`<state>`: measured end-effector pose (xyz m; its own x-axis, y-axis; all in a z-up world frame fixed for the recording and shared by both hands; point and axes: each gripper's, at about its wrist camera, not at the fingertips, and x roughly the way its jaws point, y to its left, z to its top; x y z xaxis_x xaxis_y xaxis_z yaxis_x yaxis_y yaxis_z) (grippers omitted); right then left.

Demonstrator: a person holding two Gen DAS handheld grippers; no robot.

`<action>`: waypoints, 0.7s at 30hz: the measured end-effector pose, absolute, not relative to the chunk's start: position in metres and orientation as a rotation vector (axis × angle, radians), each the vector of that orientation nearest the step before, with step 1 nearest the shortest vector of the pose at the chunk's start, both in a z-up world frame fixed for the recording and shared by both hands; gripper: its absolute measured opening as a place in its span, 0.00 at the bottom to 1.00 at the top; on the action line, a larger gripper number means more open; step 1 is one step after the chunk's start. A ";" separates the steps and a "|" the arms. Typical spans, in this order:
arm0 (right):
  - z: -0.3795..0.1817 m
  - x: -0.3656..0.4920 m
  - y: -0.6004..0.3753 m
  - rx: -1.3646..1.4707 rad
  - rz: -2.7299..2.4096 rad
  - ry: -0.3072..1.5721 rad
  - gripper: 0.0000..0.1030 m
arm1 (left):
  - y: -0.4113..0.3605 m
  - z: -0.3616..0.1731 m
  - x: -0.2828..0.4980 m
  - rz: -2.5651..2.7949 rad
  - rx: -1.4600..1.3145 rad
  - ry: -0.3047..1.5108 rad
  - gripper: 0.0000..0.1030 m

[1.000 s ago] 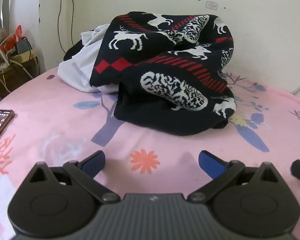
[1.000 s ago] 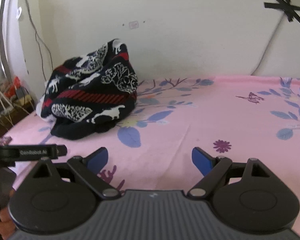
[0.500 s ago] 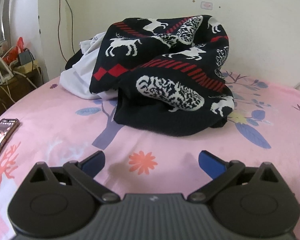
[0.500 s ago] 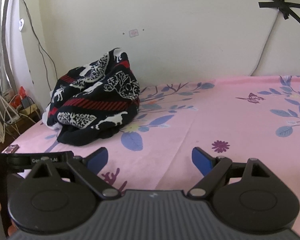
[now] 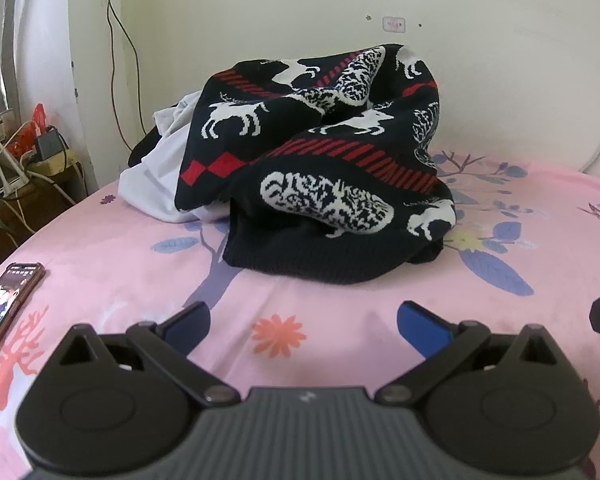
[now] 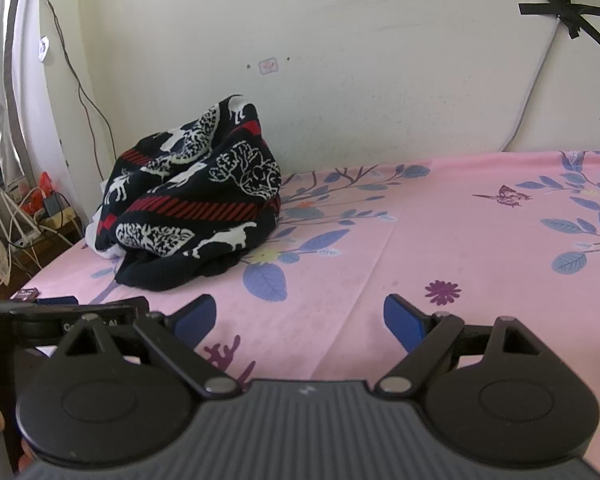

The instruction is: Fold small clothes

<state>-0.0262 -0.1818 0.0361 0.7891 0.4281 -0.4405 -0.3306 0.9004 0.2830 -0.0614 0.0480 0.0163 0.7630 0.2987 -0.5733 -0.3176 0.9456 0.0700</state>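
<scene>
A crumpled dark navy sweater (image 5: 324, 168) with white reindeer and red stripes lies heaped on the pink floral bedsheet (image 5: 120, 256), against the wall. A white garment (image 5: 156, 176) sticks out from under its left side. In the right wrist view the same sweater (image 6: 192, 208) sits at the far left of the bed. My left gripper (image 5: 302, 326) is open, low over the sheet, a short way in front of the sweater. My right gripper (image 6: 300, 320) is open too, farther back and to the sweater's right. Both hold nothing.
A phone (image 5: 8, 300) lies on the sheet at the left edge of the bed. Cables and a power strip (image 5: 28, 160) clutter the floor beyond that edge. The wall (image 6: 380, 80) bounds the bed's far side. Pink sheet (image 6: 480, 240) stretches to the right.
The left gripper has pulled back slightly, so the sweater looks a bit smaller and farther. The right wrist view has risen and the sweater sits farther away. Both grippers stay open.
</scene>
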 end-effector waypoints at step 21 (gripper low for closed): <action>0.035 -0.027 -0.184 0.211 0.416 0.515 0.77 | 0.035 0.025 -0.089 0.392 0.037 0.416 1.00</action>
